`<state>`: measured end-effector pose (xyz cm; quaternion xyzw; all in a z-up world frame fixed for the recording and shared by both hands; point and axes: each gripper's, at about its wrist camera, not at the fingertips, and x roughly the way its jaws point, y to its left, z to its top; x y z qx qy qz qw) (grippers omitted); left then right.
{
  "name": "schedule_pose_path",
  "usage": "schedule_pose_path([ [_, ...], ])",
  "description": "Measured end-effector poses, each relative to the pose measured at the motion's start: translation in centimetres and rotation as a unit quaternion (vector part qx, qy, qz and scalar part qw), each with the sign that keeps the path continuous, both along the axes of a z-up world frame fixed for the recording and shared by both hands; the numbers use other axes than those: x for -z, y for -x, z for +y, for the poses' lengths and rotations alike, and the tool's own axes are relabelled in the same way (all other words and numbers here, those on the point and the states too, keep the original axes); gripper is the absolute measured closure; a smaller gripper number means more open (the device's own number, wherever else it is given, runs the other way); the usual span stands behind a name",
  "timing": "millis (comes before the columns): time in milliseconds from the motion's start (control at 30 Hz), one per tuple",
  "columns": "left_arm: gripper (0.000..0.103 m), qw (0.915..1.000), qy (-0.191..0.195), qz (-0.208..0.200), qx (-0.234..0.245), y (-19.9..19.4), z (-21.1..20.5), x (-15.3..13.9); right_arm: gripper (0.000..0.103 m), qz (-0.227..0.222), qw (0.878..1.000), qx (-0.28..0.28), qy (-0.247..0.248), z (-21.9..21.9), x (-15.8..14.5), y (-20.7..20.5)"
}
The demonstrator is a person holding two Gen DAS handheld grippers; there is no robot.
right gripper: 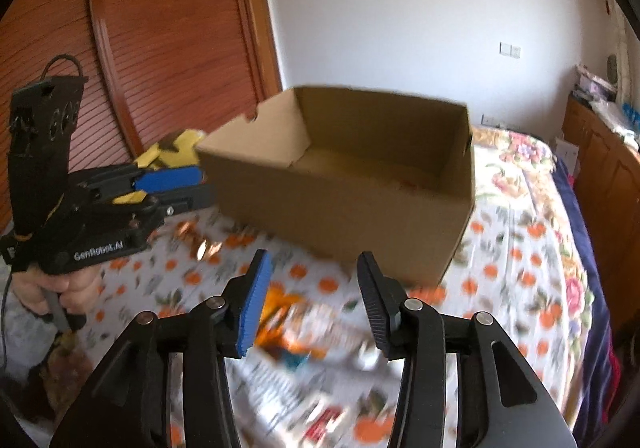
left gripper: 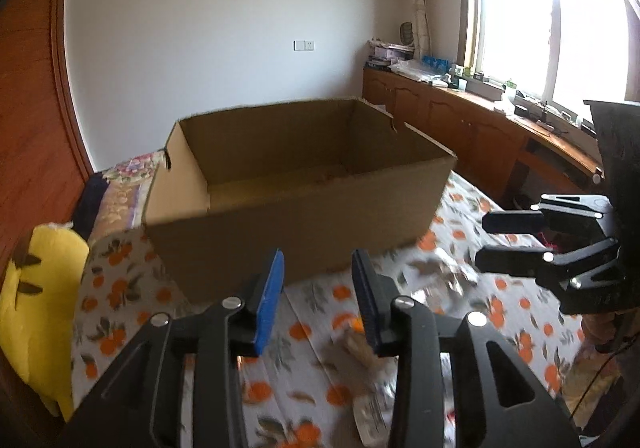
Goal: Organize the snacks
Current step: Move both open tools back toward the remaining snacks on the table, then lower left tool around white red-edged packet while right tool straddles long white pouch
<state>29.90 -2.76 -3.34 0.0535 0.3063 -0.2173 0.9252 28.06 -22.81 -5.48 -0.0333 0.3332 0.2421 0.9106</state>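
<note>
Now I hold both the left gripper [left gripper: 318, 296] and right gripper [right gripper: 312, 304] empty, jaws part-open, above blurred snack packets [right gripper: 304, 324] on the orange-print bed [right gripper: 520, 268], near the open brown cardboard box [left gripper: 296, 203] meant to collect them.

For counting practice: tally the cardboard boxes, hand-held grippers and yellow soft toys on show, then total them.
cardboard box: 1
grippers: 2 (left gripper, right gripper)
yellow soft toy: 1
Total: 4
The snack packets are too blurred to count.
</note>
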Motion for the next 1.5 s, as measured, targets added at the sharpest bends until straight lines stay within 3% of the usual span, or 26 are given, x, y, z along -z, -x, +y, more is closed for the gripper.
schedule_pose_path([
  [100,0.067,1.0,0.003,0.008,-0.003,1.7,0.3,1.1,0.047,0.016,1.0,0.012,0.008,0.0,1.9,1.5],
  [367,0.066,0.9996,-0.001,0.025,-0.013,5.4,1.0,4.6,0.042,0.045,0.999,0.003,-0.02,-0.1,5.4,3.1],
  [533,0.066,0.9979,0.033,0.046,-0.032,7.1,2.4,6.3,0.042,0.056,0.998,0.013,-0.023,0.3,7.2,3.0],
  [667,0.066,0.9972,0.033,0.052,-0.043,8.2,2.8,7.1,0.042,0.07,0.997,0.013,-0.031,0.6,8.3,2.7],
  [1067,0.066,0.9962,0.031,0.062,-0.053,9.8,3.3,7.8,0.038,0.111,0.993,-0.023,-0.031,0.1,9.2,3.9],
  [1500,0.066,0.9969,0.029,0.056,-0.048,10.6,3.0,7.2,0.023,0.087,0.994,-0.06,0.035,2.9,9.0,4.8],
])
